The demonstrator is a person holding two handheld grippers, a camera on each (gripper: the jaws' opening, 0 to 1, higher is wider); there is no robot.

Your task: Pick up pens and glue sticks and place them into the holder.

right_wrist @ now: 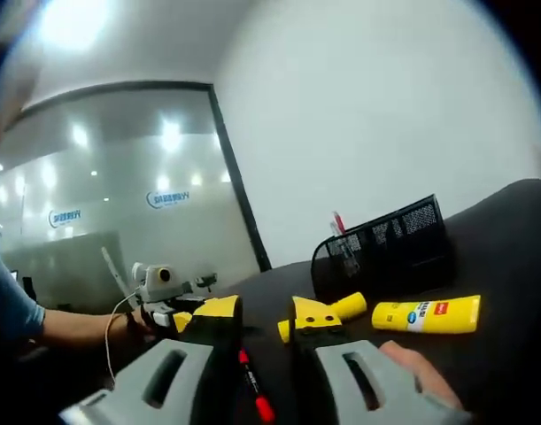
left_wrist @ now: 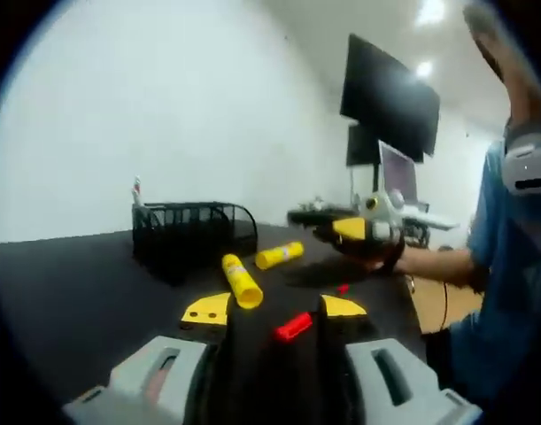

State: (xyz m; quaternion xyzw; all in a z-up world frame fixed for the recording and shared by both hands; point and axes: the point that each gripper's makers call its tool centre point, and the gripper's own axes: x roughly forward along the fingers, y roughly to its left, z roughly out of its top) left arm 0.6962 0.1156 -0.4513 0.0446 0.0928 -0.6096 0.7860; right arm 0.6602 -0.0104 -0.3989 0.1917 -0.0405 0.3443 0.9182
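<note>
While my left gripper (left_wrist: 275, 309) and right gripper (right_wrist: 261, 320) gape empty, two yellow plastic glue sticks (left_wrist: 242, 281) lie mid-frame before the black mesh holder (left_wrist: 192, 232).

Glue stick label: the glue stick (right_wrist: 427, 315) carries a blue oval mark, dark print and a red patch, all too small to read.
Wall signs: two blue logos (right_wrist: 168, 198) on the glass wall behind, lettering blurred, not legible.

— What sort of place is this?
— An office: a dark monitor (left_wrist: 390, 99) on a stand, a laptop (left_wrist: 396, 173), a black surface (left_wrist: 66, 283), ceiling lights (left_wrist: 429, 12), and a glass partition (right_wrist: 111, 204) bearing a logo.
</note>
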